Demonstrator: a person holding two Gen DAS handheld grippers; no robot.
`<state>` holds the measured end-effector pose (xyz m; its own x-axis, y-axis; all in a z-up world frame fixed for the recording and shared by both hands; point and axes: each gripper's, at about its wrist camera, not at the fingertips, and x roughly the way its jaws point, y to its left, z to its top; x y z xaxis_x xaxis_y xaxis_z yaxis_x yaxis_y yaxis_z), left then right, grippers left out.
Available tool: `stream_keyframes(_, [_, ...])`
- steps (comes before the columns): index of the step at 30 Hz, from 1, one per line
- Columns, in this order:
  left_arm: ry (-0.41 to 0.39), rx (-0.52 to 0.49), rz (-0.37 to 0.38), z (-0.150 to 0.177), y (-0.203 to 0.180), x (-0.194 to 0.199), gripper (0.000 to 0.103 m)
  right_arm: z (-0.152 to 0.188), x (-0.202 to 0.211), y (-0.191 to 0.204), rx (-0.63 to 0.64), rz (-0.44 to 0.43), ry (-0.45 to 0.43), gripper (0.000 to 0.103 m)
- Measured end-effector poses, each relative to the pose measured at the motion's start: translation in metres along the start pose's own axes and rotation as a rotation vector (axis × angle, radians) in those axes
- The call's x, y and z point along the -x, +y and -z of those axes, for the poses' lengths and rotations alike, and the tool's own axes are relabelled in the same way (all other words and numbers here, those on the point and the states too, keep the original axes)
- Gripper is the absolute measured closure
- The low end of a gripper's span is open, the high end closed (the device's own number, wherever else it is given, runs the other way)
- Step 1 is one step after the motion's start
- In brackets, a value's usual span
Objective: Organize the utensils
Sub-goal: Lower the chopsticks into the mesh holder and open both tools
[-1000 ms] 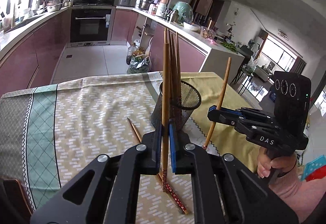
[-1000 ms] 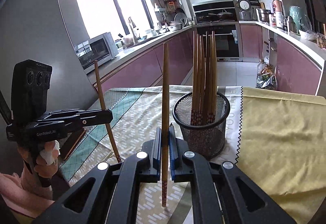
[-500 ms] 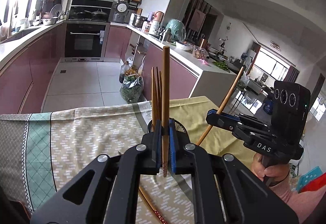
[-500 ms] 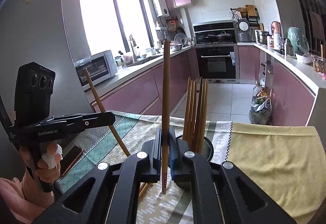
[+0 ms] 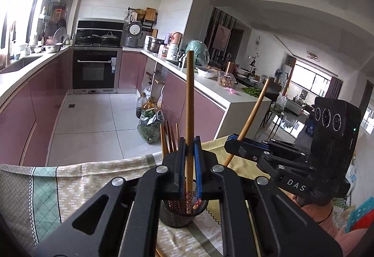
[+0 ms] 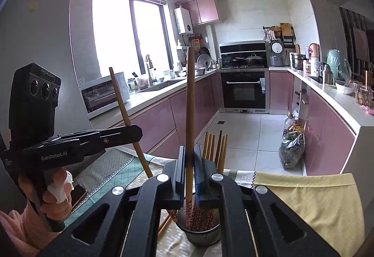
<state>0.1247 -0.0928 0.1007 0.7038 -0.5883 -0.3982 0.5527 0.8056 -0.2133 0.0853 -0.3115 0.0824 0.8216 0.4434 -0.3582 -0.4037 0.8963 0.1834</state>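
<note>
Patterned tablecloth (image 5: pixel 70 182) covers table, yellow cloth (image 6: pixel 315 196) on right part. Black mesh holder (image 5: pixel 177 217) stands on it, several chopsticks inside. Left gripper (image 5: pixel 189 163) clamped on upright chopstick (image 5: pixel 189 98) above holder. Right gripper (image 6: pixel 188 163) pinches second chopstick (image 6: pixel 189 102), lower tip over holder mouth.

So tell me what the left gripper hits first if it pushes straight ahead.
Probably the mesh holder with its chopsticks, just beyond the left gripper, which is shut on a chopstick; depth is uncertain.
</note>
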Motion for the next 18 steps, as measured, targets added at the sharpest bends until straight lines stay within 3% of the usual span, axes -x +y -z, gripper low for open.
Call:
stream_keyframes(6, [0.067, -0.034, -0.025, 0.011, -0.011, -0.027, 0.095, 0.006, -0.016, -0.008, -0.008, 0.018, 0.039, 0.097])
stream_keyframes(18, [0.244, -0.096, -0.032, 0.045, -0.009, -0.072, 0.095, 0.031, -0.058, -0.011, -0.012, 0.018, 0.202, 0.097])
